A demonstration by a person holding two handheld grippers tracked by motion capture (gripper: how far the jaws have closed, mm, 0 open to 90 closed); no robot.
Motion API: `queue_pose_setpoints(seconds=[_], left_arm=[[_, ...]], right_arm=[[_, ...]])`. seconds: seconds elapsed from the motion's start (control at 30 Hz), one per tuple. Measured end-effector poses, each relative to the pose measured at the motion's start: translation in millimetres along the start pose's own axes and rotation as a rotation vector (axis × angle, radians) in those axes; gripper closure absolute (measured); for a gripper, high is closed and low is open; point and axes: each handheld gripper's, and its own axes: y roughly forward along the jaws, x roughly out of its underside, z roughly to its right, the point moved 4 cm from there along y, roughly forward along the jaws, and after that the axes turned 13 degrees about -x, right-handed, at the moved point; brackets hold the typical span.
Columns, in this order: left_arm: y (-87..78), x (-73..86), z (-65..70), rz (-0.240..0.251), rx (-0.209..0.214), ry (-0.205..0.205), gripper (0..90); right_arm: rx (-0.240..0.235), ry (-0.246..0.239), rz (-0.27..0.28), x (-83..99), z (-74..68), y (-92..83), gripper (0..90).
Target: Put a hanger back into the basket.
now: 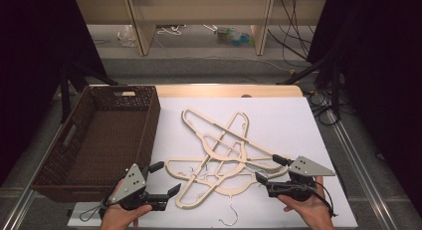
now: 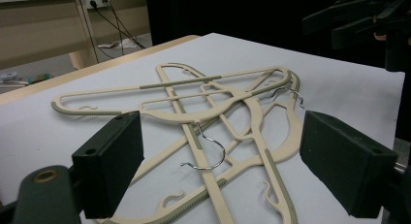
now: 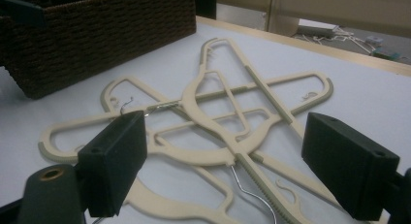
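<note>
The left gripper (image 1: pixel 161 179) hangs with its jaws spread wide and empty, just beside the near-left edge of the pile of cream hangers (image 1: pixel 224 150); the right gripper (image 1: pixel 271 169) is equally wide open, holding nothing, at the pile's near-right edge. The hangers, at least 3, lie crossed and interlocked on the white table cover (image 1: pixel 298 120), right of the woven basket (image 1: pixel 107 135). The main risk, as I judge it: lifting 1 hanger could drag the others along, since a wire hook (image 2: pixel 208 151) threads among the arms, and the tangle might slide off the near edge or snag on the basket's rim.
</note>
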Motion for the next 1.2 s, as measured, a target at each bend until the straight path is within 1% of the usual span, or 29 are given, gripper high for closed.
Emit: queue_pose_setpoints(seconds=[0.03, 0.07, 0.1, 0.13, 0.2, 0.27, 0.3, 0.33, 0.43, 0.47, 0.5, 0.53, 0.57, 0.6, 0.63, 0.67, 0.7, 0.73, 0.77, 0.8, 0.83, 0.93, 0.97, 1.03, 1.07, 1.1, 1.13, 1.17, 1.2], left_arm=[[0.1, -0.1, 0.1, 0.000, -0.004, -0.015, 15.7], [0.1, -0.1, 0.1, 0.000, -0.004, -0.015, 15.7], [0.2, -0.3, 0.4, -0.002, 0.001, -0.027, 15.7], [0.5, -0.5, 0.8, 0.003, 0.007, -0.039, 15.7], [-0.1, -0.2, 0.9, 0.004, 0.004, -0.036, 15.7], [-0.9, -0.1, 1.3, 0.006, 0.008, -0.030, 15.7], [-1.5, -0.3, 1.6, 0.009, 0.009, -0.032, 15.7], [-2.0, -0.5, 0.5, 0.013, 0.007, -0.018, 15.7], [-3.2, 0.9, 1.8, 0.009, 0.005, -0.037, 15.7], [-3.0, 0.0, 1.0, 0.018, 0.009, -0.026, 15.7], [-3.4, -0.5, 0.3, 0.015, 0.005, -0.014, 15.7], [-2.7, -0.4, 0.4, 0.019, 0.008, -0.014, 15.7], [-3.1, 0.7, 0.8, 0.004, 0.007, -0.008, 15.7], [-3.1, 0.7, 0.8, 0.004, 0.007, -0.008, 15.7], [-3.0, 0.5, 0.8, 0.003, 0.008, -0.007, 15.7], [-3.0, 0.4, 1.5, 0.003, 0.008, -0.020, 15.7], [-2.8, 0.1, 0.9, 0.005, 0.009, -0.012, 15.7], [-2.5, 0.2, 0.2, 0.006, 0.013, 0.001, 15.7], [-2.8, 1.1, 1.4, -0.001, 0.011, -0.017, 15.7], [-2.9, 1.2, 1.8, 0.000, 0.012, -0.025, 15.7], [-3.0, 0.9, 1.6, 0.001, 0.009, -0.030, 15.7], [-2.4, 0.5, 0.6, 0.008, 0.013, -0.005, 15.7], [-2.5, 1.7, 1.9, -0.001, 0.009, -0.021, 15.7], [-1.2, 1.5, 1.1, -0.006, 0.006, -0.019, 15.7], [-1.2, 1.5, 1.1, -0.006, 0.006, -0.019, 15.7], [-1.5, 1.6, 1.9, -0.008, 0.005, -0.029, 15.7], [-1.9, 1.7, 2.1, -0.005, 0.007, -0.023, 15.7], [-2.2, 1.3, 1.2, 0.001, 0.014, 0.000, 15.8], [-3.0, 1.3, 2.3, -0.002, 0.012, -0.019, 15.8]], right_arm=[[-0.008, 0.007, -0.015, 0.3, 4.1, 4.8, 17.8], [-0.008, 0.007, -0.015, 0.3, 4.1, 4.8, 17.8], [0.008, -0.001, -0.041, 1.3, 6.5, 5.1, 18.6], [-0.017, 0.015, -0.082, 3.1, 8.1, 7.9, 21.2], [-0.015, 0.012, -0.091, 3.3, 9.2, 8.7, 21.6], [-0.027, 0.011, -0.120, 3.3, 10.5, 12.4, 23.1], [-0.026, -0.003, -0.157, 2.6, 13.3, 17.0, 24.7], [-0.026, -0.003, -0.157, 2.6, 13.3, 17.0, 24.7], [-0.030, -0.004, -0.205, 0.9, 18.1, 25.1, 27.3], [-0.029, 0.000, -0.219, 0.5, 19.9, 28.1, 28.2], [-0.029, -0.013, -0.235, 0.2, 22.9, 31.4, 30.3], [-0.023, -0.021, -0.261, 0.6, 25.6, 34.7, 32.5], [-0.023, -0.025, -0.327, 3.0, 30.1, 41.8, 35.7], [-0.023, -0.025, -0.327, 3.0, 30.1, 41.8, 35.7], [-0.024, -0.036, -0.361, 4.2, 35.2, 48.5, 38.1], [-0.024, -0.036, -0.361, 4.2, 35.2, 48.5, 38.1], [-0.018, -0.028, -0.384, 4.7, 40.7, 53.6, 39.2], [-0.018, -0.028, -0.384, 4.7, 40.7, 53.6, 39.2], [-0.018, -0.028, -0.391, 4.9, 43.4, 56.1, 40.4], [-0.003, -0.022, -0.394, 5.5, 45.3, 58.0, 41.6], [-0.006, -0.011, -0.412, 5.6, 47.3, 59.1, 42.6], [-0.005, -0.001, -0.427, 7.9, 52.8, 65.5, 45.9], [-0.011, -0.012, -0.439, 8.7, 54.8, 66.8, 47.3], [-0.023, -0.019, -0.466, 9.7, 56.6, 69.8, 50.0], [-0.023, -0.019, -0.466, 9.7, 56.6, 69.8, 50.0], [-0.019, -0.027, -0.489, 10.1, 58.2, 71.0, 53.5], [-0.019, -0.027, -0.489, 10.1, 58.2, 71.0, 53.5], [-0.027, -0.022, -0.499, 11.3, 58.7, 74.1, 57.0], [-0.027, -0.021, -0.507, 11.3, 58.9, 75.6, 57.7]])
